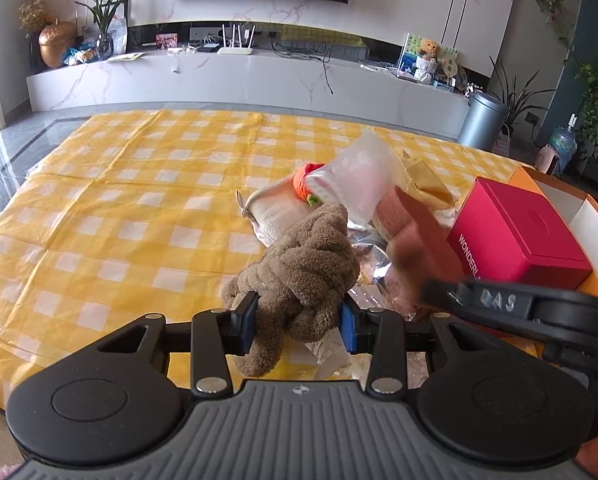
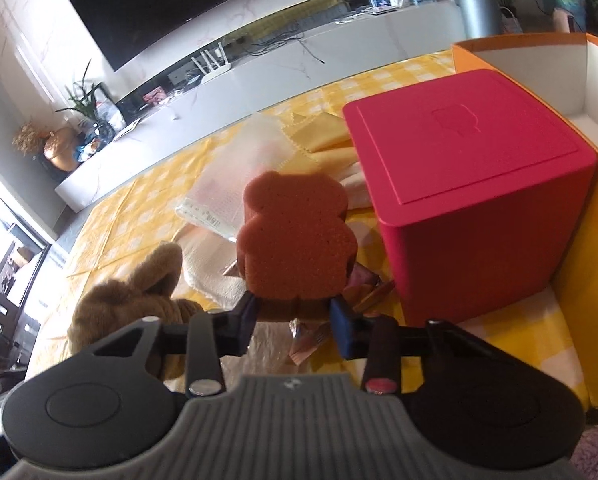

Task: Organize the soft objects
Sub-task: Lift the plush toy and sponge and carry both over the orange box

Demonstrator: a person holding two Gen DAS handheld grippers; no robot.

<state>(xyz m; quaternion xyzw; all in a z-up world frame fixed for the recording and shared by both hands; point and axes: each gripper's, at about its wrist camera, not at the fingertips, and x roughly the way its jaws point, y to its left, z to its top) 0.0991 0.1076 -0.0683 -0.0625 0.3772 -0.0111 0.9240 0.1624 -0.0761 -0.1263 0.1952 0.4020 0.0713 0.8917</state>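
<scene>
Both claws loaded.
We grip the brown plush (image 1: 299, 268) in the left gripper (image 1: 299, 322), the bear-shaped sponge (image 2: 295, 236) in the right gripper (image 2: 293, 320), beside the red box (image 2: 471, 184).

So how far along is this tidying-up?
Nothing looks sorted yet. In hand: the left tool grips a brown plush toy, the right tool a brown bear-shaped sponge. Left: a heap of cloths and bags beside the red box.

White capitals reading "WONDERLA", cut off at the end, run along the side of the red square cardboard box (image 1: 515, 236), at three o'clock. Raised letters "DAS" mark the right gripper's black arm (image 1: 499, 300).
</scene>
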